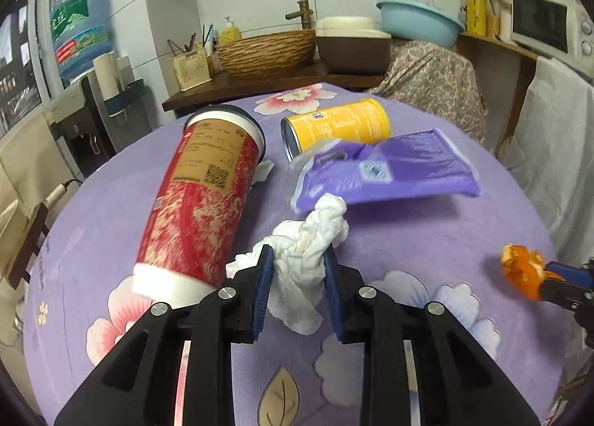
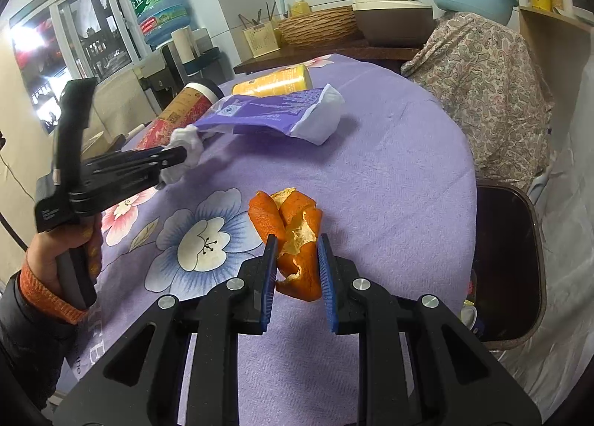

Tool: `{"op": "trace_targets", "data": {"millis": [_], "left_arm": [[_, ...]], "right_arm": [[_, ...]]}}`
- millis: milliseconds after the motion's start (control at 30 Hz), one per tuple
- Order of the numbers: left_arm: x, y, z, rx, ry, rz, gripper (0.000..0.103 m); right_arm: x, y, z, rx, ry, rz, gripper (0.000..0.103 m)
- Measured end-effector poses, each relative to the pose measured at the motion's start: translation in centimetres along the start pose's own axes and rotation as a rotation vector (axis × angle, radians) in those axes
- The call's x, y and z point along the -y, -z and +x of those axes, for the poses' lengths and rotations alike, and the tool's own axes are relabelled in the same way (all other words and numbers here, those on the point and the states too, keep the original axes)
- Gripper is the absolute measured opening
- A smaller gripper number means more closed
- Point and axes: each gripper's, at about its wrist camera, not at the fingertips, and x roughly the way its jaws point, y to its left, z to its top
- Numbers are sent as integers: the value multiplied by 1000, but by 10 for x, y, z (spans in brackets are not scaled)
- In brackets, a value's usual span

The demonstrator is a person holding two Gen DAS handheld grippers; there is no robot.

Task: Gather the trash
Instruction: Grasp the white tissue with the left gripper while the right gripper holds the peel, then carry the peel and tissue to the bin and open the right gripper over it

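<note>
A crumpled white paper tissue [image 1: 304, 251] is clamped in the left gripper [image 1: 299, 273], lifted clear of the purple floral tablecloth [image 1: 427, 240] near its middle for carrying off; curled orange peel [image 2: 297, 240] is pinched in the right gripper [image 2: 297, 270] nearer the right edge.

A round table [image 1: 427, 240] covered by a purple flowered cloth carries a red paper cup [image 1: 200, 195] lying on its side, a yellow can [image 1: 334, 125] and a purple packet [image 1: 386, 169].
</note>
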Motion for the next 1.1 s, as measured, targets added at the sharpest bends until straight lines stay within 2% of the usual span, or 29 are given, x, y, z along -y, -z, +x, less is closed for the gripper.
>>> {"op": "trace_targets", "data": {"millis": [333,600,833,1100], "left_arm": [[11,35,-62,56,80,-30,27],[34,45,-90,88,136,-21,27],[63,35,-90,104,199,1,27],[113,17,-70,87,281,38,27]], "right_arm": [[-13,14,-6,1,-43,-7,23],[-16,25,-16,9,-59,-3,23],[-3,33,-33,42,-37,25,23],[43,40,-57,90,42,106,23]]}}
